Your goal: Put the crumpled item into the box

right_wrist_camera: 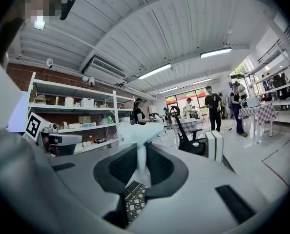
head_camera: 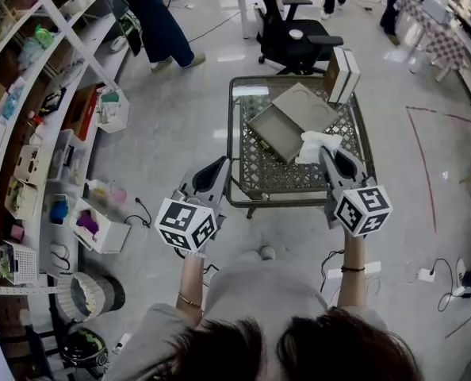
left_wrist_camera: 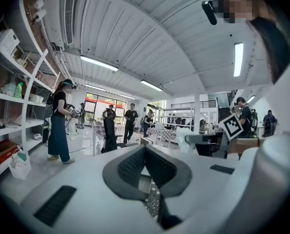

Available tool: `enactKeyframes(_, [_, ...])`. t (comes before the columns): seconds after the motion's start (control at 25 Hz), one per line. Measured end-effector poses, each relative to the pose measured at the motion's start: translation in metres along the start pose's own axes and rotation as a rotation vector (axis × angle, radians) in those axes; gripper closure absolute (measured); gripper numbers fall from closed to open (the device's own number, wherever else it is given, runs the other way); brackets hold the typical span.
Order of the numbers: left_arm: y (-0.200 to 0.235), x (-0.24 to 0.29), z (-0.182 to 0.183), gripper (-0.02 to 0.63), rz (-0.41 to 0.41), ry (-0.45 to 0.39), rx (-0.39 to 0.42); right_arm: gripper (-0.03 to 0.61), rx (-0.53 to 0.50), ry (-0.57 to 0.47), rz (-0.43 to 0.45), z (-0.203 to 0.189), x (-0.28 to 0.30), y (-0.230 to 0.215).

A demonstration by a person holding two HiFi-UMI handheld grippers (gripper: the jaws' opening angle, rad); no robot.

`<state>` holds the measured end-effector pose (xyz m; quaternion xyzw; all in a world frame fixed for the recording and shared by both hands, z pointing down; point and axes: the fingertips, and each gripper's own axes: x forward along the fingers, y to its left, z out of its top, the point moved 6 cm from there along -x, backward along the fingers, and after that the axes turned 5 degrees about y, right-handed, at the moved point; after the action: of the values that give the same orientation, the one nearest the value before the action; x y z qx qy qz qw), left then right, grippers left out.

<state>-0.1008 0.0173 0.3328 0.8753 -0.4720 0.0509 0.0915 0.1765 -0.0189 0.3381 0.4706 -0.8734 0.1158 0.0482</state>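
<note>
Right gripper [head_camera: 324,154] [right_wrist_camera: 141,152] has the goods: its jaws are clamped on the white crumpled item [head_camera: 313,143] [right_wrist_camera: 137,133]. A thin pinch of it sits between the pads, and the bulk fans out past the tips. Just ahead of those jaws and a touch to their left lies the open cardboard box [head_camera: 273,130] on the lattice-topped table [head_camera: 292,200]. The item is at the box's near right edge, not inside it. Over on the left gripper [head_camera: 219,165] [left_wrist_camera: 145,150], the jaws meet at the tips with nothing between them, held short of the table's near left corner.
</note>
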Motion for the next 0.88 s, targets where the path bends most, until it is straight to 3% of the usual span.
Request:
enactKeyframes(0.4, [0.025, 0.026, -0.001, 0.597, -0.039, 0.058, -0.02, 0.517, 0.044, 0.038, -0.025, -0.003, 0.036, -0.007])
enactKeyframes(0.88, [0.103, 0.094, -0.012, 0.597, -0.146, 0.125, -0.06, 0.517, 0.044, 0.132, -0.097, -0.012, 0.122, -0.019])
